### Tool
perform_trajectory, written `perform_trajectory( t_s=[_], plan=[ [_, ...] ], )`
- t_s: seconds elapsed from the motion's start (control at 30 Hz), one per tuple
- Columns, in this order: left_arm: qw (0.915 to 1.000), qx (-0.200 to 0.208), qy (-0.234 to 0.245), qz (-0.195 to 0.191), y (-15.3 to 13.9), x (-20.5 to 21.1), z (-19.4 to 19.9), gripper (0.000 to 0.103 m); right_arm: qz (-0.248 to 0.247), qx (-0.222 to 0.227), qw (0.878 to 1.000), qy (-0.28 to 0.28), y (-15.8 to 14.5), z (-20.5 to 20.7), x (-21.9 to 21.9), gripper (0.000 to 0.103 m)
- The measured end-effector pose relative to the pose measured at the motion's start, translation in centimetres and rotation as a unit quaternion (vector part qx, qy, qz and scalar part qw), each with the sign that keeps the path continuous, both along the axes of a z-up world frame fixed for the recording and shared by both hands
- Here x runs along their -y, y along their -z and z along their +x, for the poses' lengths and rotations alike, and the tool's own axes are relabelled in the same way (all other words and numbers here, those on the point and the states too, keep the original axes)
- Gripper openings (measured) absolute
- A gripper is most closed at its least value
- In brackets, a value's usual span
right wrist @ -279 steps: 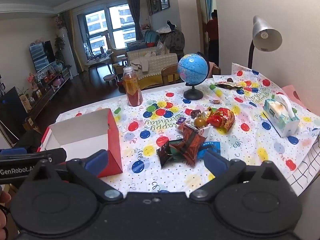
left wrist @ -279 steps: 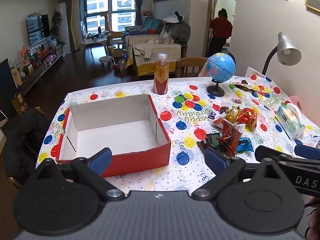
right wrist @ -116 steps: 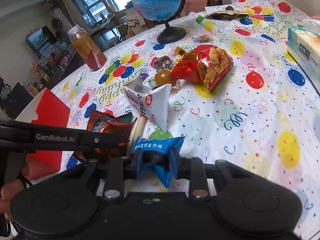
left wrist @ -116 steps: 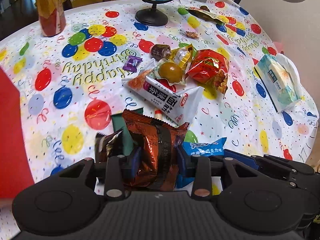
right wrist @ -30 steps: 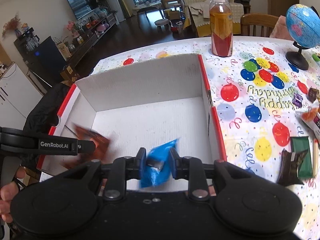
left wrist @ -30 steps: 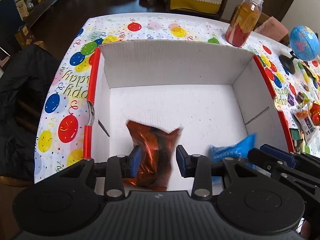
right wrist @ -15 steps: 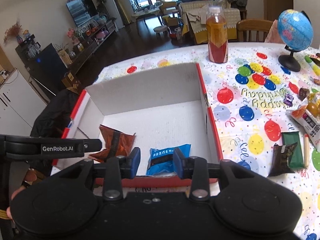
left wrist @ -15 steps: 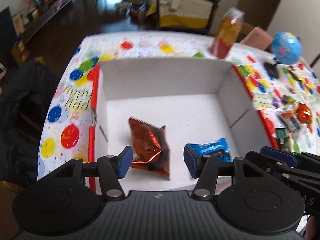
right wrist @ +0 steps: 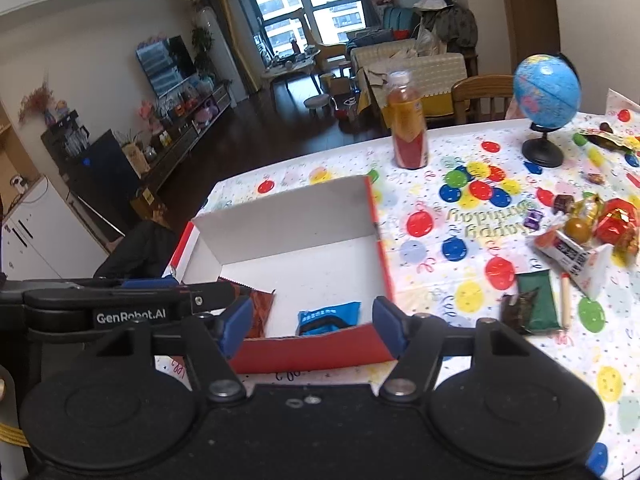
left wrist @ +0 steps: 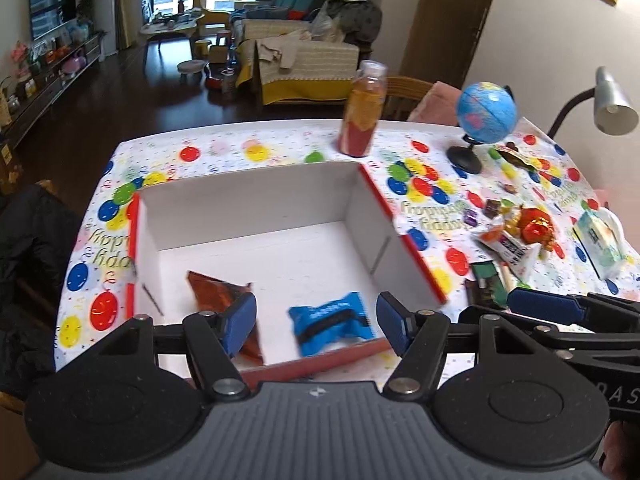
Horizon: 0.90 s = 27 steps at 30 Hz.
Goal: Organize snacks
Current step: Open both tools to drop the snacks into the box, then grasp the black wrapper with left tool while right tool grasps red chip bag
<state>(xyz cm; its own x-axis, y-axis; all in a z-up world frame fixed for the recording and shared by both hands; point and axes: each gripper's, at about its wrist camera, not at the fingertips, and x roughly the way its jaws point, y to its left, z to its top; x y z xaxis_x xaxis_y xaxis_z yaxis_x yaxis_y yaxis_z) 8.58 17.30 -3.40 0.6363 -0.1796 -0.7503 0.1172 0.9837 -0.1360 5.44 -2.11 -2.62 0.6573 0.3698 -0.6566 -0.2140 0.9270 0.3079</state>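
A red cardboard box [left wrist: 404, 240] [right wrist: 312, 354] with a white inside stands on the balloon-print tablecloth. Inside it lie a brown foil snack packet [left wrist: 218, 290] [right wrist: 260, 312] and a blue snack packet [left wrist: 332, 320] [right wrist: 330, 314]. My left gripper [left wrist: 316, 322] hangs above the box's near edge, its jaws opening with nothing pressed between them. My right gripper [right wrist: 312, 322] hovers over the near red wall, jaws opening too, nothing held. More snacks [left wrist: 516, 236] [right wrist: 580, 236] lie in a pile right of the box, with a green and a dark packet [right wrist: 530, 306] nearer.
A juice bottle [left wrist: 362, 110] [right wrist: 408, 120] stands behind the box. A globe [left wrist: 484, 120] [right wrist: 546, 96], a desk lamp [left wrist: 610, 106] and a tissue pack [left wrist: 600, 240] sit on the right. A dark jacket [left wrist: 24, 260] hangs at the table's left edge.
Both grippers let go of their packets, which dropped flat into the box. Both jaws have spread wider and both grippers have risen and drawn back from the box.
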Motion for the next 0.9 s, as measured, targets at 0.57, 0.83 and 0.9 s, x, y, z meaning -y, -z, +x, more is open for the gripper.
perform_trajectory(
  t_s=[0.57, 0.83, 0.9],
  plan=[
    [0.9998, -0.017, -0.010, -0.008, 0.0, 12.1, 0.5, 0.073, -0.014, 0.030, 0.999, 0.023, 0.0, -1.5, 12.4, 0.103],
    [0.9998, -0.017, 0.002, 0.008, 0.9, 18.0, 2.0, 0.086, -0.023, 0.037, 0.998, 0.040, 1.3, 0.2, 18.5, 0.103],
    [0.9997, -0.022, 0.003, 0.005, 1.3, 19.0, 2.6, 0.093, -0.029, 0.042, 0.998, 0.040, 1.8, 0.8, 19.9, 0.103]
  ],
)
